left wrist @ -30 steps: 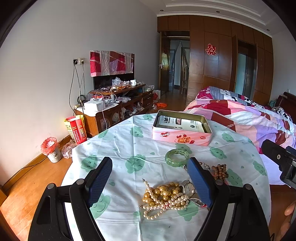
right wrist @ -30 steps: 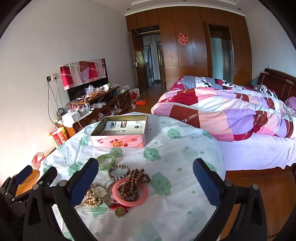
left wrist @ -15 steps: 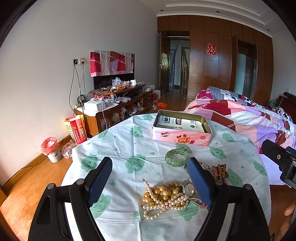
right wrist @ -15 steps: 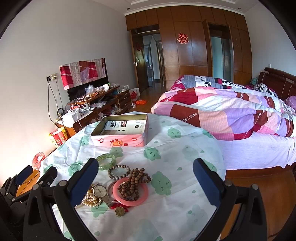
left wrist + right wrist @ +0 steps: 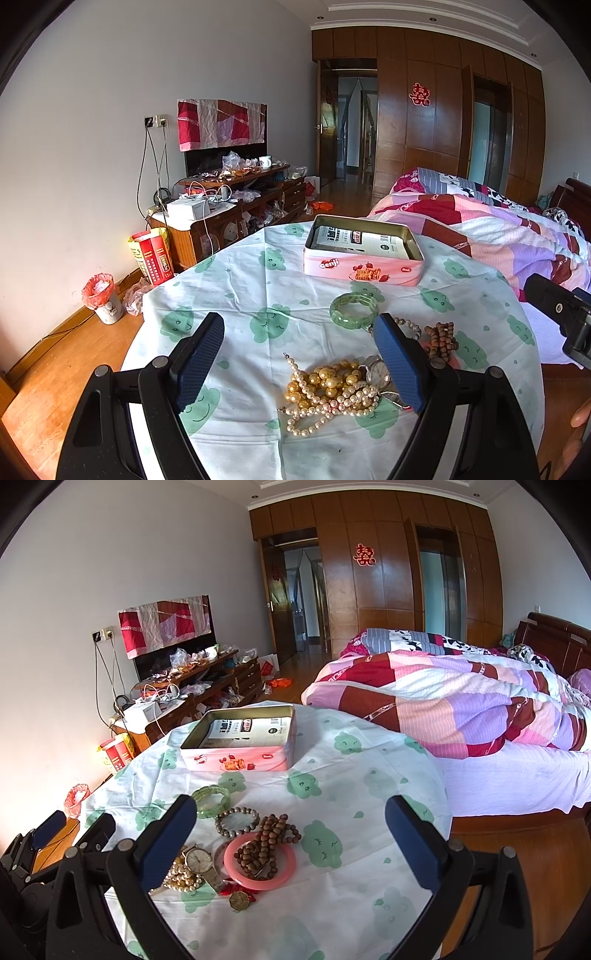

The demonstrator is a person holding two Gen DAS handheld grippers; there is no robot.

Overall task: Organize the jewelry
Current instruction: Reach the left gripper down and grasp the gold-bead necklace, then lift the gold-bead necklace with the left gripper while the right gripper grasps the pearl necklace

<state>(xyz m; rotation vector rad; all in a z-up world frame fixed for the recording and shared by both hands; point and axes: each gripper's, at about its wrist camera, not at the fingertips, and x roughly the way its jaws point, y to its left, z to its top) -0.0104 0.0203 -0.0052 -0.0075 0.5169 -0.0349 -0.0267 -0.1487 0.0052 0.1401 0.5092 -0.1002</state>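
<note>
A heap of jewelry lies on the round table's near side: pearl and gold bead necklaces (image 5: pixel 328 391), a wristwatch (image 5: pixel 199 858), a green jade bangle (image 5: pixel 354 309), a grey bead bracelet (image 5: pixel 237 821), brown wooden beads (image 5: pixel 267 843) on a pink bangle (image 5: pixel 259 862), and a small gold charm (image 5: pixel 239 901). An open pink tin (image 5: pixel 364 255) stands beyond them. My left gripper (image 5: pixel 301 362) is open above the pearls. My right gripper (image 5: pixel 291 845) is open above the pink bangle. Both are empty.
The table carries a white cloth with green prints (image 5: pixel 369 775). A bed with a patchwork quilt (image 5: pixel 461 705) stands close on the right. A cluttered TV cabinet (image 5: pixel 229 206) and a small bin (image 5: pixel 101 297) stand by the left wall.
</note>
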